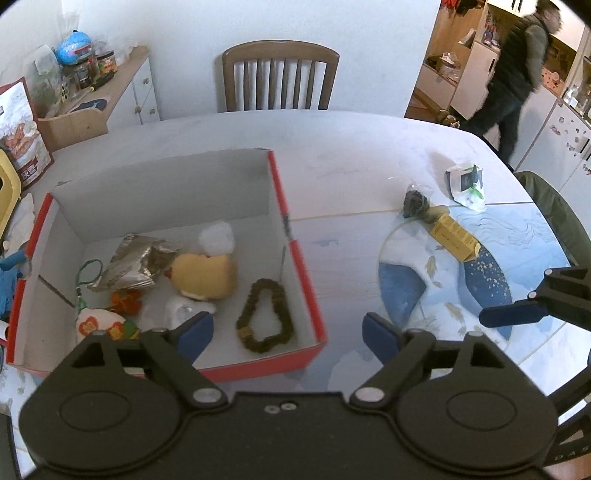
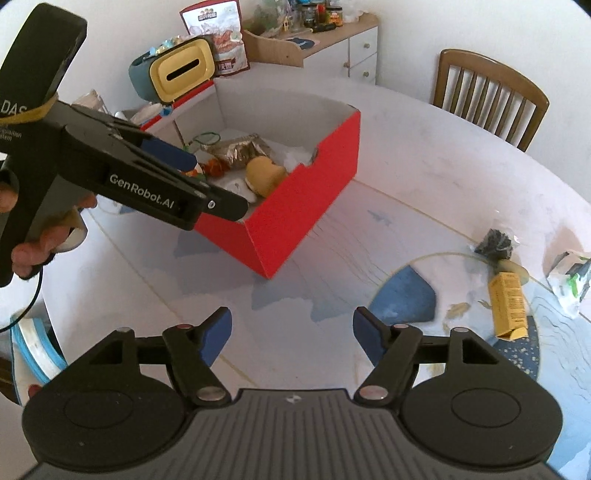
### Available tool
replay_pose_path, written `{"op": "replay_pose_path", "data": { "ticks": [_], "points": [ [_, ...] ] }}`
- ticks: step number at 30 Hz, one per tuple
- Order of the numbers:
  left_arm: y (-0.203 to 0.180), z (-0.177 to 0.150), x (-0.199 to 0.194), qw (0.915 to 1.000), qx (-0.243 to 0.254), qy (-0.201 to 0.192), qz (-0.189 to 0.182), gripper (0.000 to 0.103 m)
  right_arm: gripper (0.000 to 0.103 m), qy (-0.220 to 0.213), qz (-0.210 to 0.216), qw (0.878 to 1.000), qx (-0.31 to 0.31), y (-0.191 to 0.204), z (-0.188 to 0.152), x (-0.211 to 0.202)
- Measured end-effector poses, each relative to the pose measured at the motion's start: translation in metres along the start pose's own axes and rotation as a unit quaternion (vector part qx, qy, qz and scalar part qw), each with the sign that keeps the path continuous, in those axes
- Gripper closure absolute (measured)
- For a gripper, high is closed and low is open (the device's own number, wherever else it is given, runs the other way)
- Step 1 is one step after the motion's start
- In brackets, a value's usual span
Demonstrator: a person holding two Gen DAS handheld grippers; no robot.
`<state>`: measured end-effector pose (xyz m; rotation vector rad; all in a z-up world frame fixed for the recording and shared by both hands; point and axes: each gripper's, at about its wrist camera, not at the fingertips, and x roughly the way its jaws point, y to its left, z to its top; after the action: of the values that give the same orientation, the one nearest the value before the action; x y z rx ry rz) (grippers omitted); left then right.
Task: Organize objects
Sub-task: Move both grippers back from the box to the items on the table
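Both the left gripper (image 1: 286, 332) and the right gripper (image 2: 291, 336) are wide and hold nothing. The red box (image 2: 295, 221) is at 12 o'clock, the yellow carton (image 2: 508, 308) at 2 o'clock. The carton lies close to a dark bundle (image 2: 495, 242); a careless grasp could catch both.

In the right wrist view, the side of the left gripper (image 2: 207, 184) carries white lettering that reads "GenRobot.AI". Higher on the same tool's black handle (image 2: 40, 74), just above a yellow band, the white letters "DAS" can be read; below the band are two smaller lines of white print, of which only fragments like "quisition" and "stem" come through. The snack bag (image 2: 218, 33) standing behind the yellow-fronted container has print on it, and in the left wrist view the same bag (image 1: 26, 140) shows large white characters low on its front, too blurred to read. The yellow carton (image 2: 508, 299) on the table bears dark print too small to make out.
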<state>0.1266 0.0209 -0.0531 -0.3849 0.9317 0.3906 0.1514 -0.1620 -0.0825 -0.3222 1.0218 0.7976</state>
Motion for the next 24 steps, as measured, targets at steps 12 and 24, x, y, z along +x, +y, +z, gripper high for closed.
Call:
{"op": "replay_pose_path", "data": {
  "ticks": [12,24],
  "points": [
    [-0.056,0.037,0.031,0.9996,-0.022,-0.002,0.02,0.001,0.024,0.012,-0.002,1.0,-0.003,-0.052,-0.019,-0.003],
    [-0.114,0.103,0.087,0.9996,-0.025,-0.004,0.013,0.001,0.023,0.009,-0.028,0.999,0.018,-0.129,-0.025,0.0]
  ]
}}
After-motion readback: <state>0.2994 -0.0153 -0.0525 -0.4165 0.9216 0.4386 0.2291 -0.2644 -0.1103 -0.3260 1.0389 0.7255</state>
